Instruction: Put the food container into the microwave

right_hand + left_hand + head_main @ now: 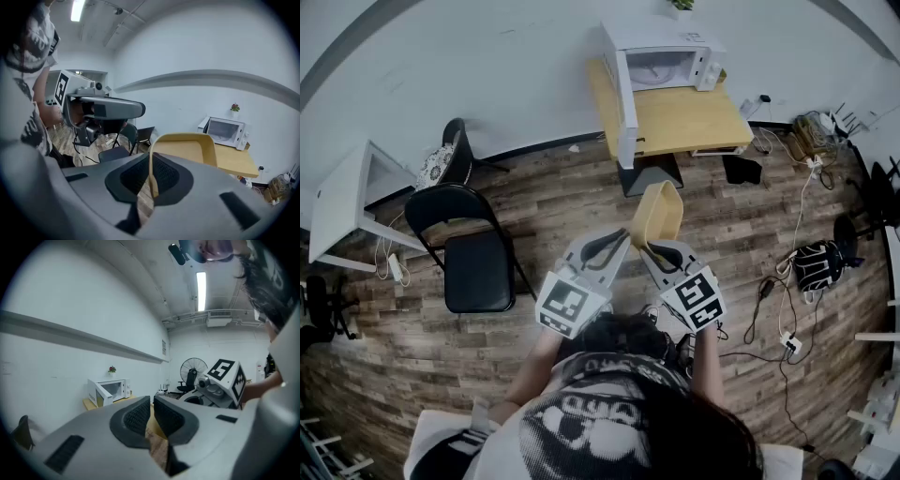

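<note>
The food container [658,211] is a shallow tan tray held out over the wooden floor. My right gripper [661,248] is shut on its near rim, and the thin edge [151,176] is pinched between the pads while the tray [185,150] stretches ahead. Close to the left of it, my left gripper [614,246] has its pads together with nothing between them [152,416]. A bit of the tan container [154,430] shows just beyond them. The white microwave [661,66] stands on a wooden table [675,122] by the far wall, with its door [623,94] swung open. It also appears as the microwave [108,391] and the microwave [226,131].
A black folding chair [473,258] stands on the floor to the left, and a white desk [342,202] is further left. Cables and a dark bag [820,262] lie along the right side. A floor fan [193,369] stands at the far end of the room.
</note>
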Available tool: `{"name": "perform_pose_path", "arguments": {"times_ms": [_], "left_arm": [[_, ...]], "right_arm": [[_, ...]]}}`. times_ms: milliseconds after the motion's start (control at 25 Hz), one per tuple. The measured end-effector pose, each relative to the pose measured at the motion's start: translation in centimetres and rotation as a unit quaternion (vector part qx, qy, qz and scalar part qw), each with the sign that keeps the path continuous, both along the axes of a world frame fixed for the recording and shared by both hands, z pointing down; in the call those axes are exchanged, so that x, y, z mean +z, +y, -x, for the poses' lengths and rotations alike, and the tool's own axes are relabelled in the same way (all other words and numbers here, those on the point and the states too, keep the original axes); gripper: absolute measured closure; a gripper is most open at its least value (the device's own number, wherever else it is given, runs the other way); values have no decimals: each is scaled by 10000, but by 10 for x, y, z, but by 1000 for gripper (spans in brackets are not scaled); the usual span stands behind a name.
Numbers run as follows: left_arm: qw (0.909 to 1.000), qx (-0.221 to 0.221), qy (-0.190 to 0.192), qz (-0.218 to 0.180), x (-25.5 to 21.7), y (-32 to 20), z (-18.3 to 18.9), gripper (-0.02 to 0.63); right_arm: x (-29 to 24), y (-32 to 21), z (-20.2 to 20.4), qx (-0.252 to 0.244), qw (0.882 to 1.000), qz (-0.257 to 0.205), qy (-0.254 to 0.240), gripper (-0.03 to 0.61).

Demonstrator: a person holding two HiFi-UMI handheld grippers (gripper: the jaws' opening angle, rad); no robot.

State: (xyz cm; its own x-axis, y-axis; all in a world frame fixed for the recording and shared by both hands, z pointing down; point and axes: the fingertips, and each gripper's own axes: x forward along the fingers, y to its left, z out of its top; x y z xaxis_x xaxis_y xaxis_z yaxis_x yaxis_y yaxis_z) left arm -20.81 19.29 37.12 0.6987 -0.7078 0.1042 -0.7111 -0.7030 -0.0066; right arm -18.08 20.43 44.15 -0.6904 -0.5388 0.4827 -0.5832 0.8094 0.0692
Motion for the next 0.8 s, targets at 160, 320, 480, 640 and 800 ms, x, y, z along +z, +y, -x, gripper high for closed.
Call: {"name": "perform_pose_path", "arguments": {"times_ms": [160, 320, 480, 640, 800], "left_arm": [[10000, -9, -75, -4, 1, -4, -15, 591], [9999, -83, -63, 12, 1, -13, -32, 591], [9999, -109, -90, 20, 1, -19, -53, 591], [9999, -115, -102, 10, 2, -26, -78, 591], [9998, -111, -133, -29, 3, -31, -102, 591]], "right_arm": [[1, -4, -15, 22, 10000, 21, -58, 552], [1, -12, -34, -2, 10000, -56, -48, 552], [2, -20, -57, 5, 10000, -39, -52, 552], [2, -29, -81, -9, 10000, -43, -56, 552], [4, -34, -103, -25, 9999, -75, -74, 552]]}}
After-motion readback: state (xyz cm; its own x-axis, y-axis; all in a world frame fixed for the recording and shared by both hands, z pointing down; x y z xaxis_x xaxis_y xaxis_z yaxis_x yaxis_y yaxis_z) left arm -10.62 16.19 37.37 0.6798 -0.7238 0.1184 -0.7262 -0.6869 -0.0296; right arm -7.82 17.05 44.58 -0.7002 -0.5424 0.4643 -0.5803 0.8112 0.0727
